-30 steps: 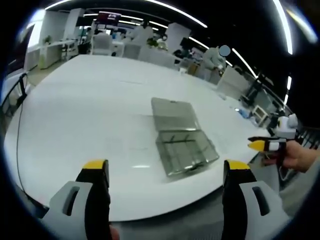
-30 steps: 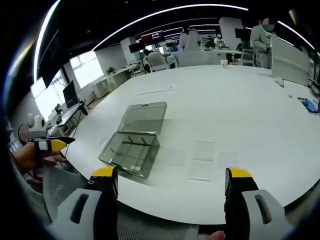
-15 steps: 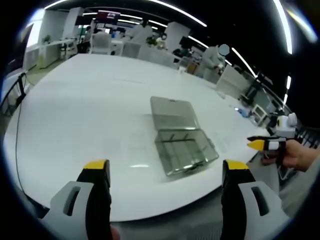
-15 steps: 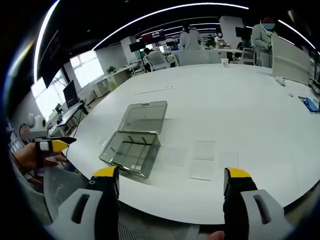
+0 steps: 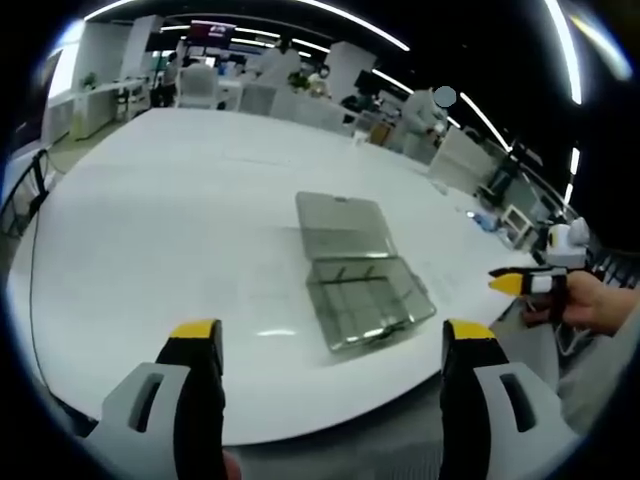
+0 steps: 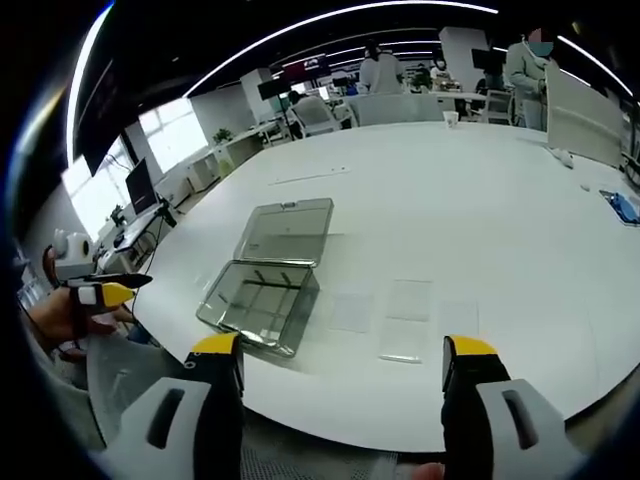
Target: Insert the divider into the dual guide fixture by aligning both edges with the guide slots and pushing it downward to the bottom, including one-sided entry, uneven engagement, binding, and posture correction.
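Note:
A clear plastic box (image 5: 368,299) with inner guide slots lies open on the white table (image 5: 170,220), its lid (image 5: 342,226) folded flat behind it. In the right gripper view the same box (image 6: 260,304) and lid (image 6: 288,230) sit left of centre, with several clear divider sheets (image 6: 410,300) lying flat to their right. My left gripper (image 5: 332,345) is open and held off the table's near edge. My right gripper (image 6: 343,358) is open too, short of the table edge, with nothing between its fingers. Each gripper's yellow tip appears in the other's view.
The right gripper's tip (image 5: 512,283), held in a hand, enters the left gripper view from the right. The left gripper's tip (image 6: 105,293) shows at the left of the right gripper view. Chairs, desks and people stand beyond the table's far edge.
Both views have drifted slightly; the box sits a little lower left in each. Both grippers stay open and nothing on the table has moved.

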